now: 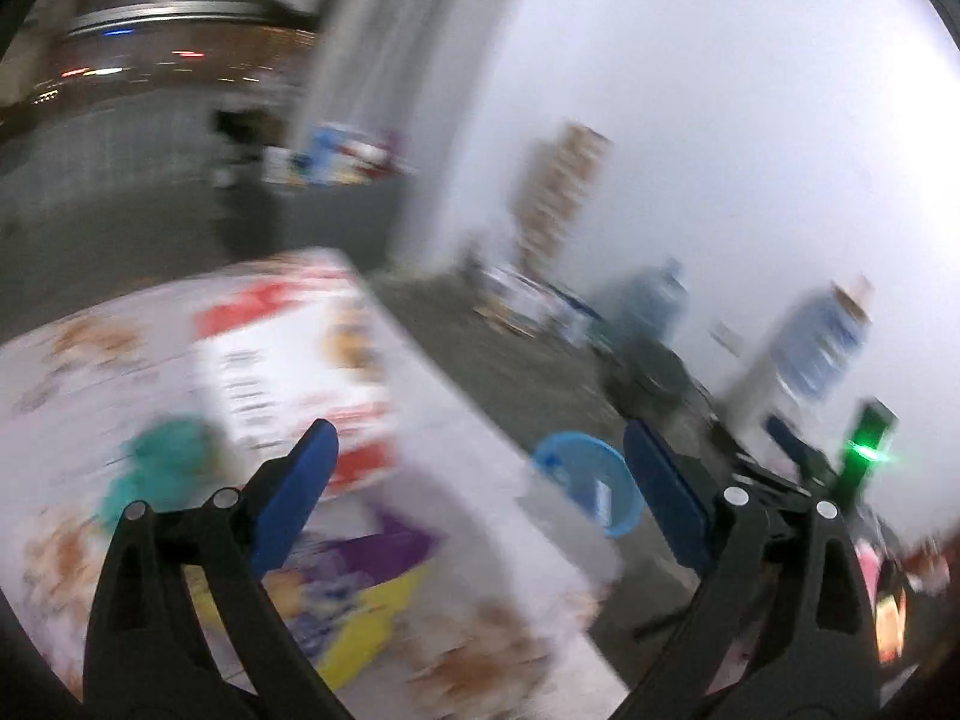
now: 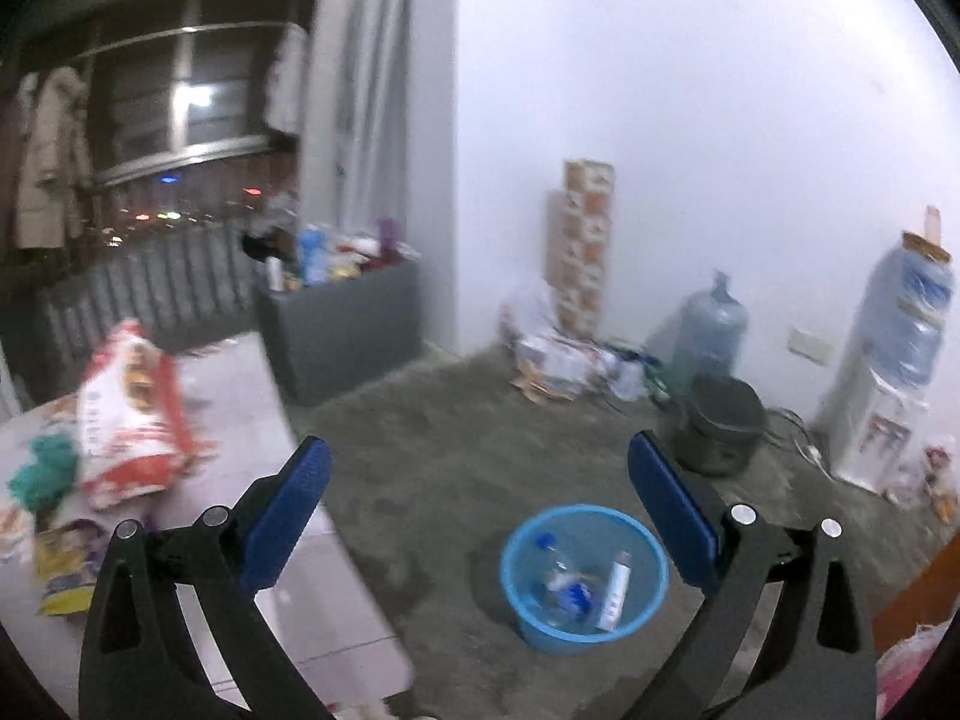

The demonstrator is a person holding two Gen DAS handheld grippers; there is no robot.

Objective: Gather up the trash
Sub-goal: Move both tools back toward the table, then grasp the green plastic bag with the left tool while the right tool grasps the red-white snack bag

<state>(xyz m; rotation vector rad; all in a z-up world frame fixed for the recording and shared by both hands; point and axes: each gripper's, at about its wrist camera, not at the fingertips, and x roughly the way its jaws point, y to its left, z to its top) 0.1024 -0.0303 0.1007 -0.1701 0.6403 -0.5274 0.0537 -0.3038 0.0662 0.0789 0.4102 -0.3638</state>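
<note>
Left wrist view: we see heavy motion blur throughout.
Left hand-held gripper (image 1: 480, 468): its blue fingers (image 1: 300, 489) stand wide apart with nothing between them.
Counter (image 1: 492, 420): it fills the frame from 7 to 9 o'clock, white with a printed pattern.
Red-and-white bag (image 1: 288, 360): we see it lying on the counter at about 10 o'clock of the gripper, a teal wad (image 1: 159, 468) at its 8 o'clock and a yellow-purple packet (image 1: 354, 588) nearer the camera.
Blue bin (image 1: 591, 489): it sits on the floor past the counter edge, between the fingers.

Right wrist view: sharper.
Right hand-held gripper (image 2: 480, 480): jaws spread wide, empty.
Blue bin (image 2: 585, 576): we find it on the grey floor (image 2: 450, 450) at 5 o'clock of the gripper, holding a plastic bottle (image 2: 561, 579) and a white tube (image 2: 615, 591).
Counter (image 2: 252, 396): at 9 o'clock, carrying the red-and-white bag (image 2: 129, 414), teal wad (image 2: 45, 468) and yellow-purple packet (image 2: 63, 564).
</note>
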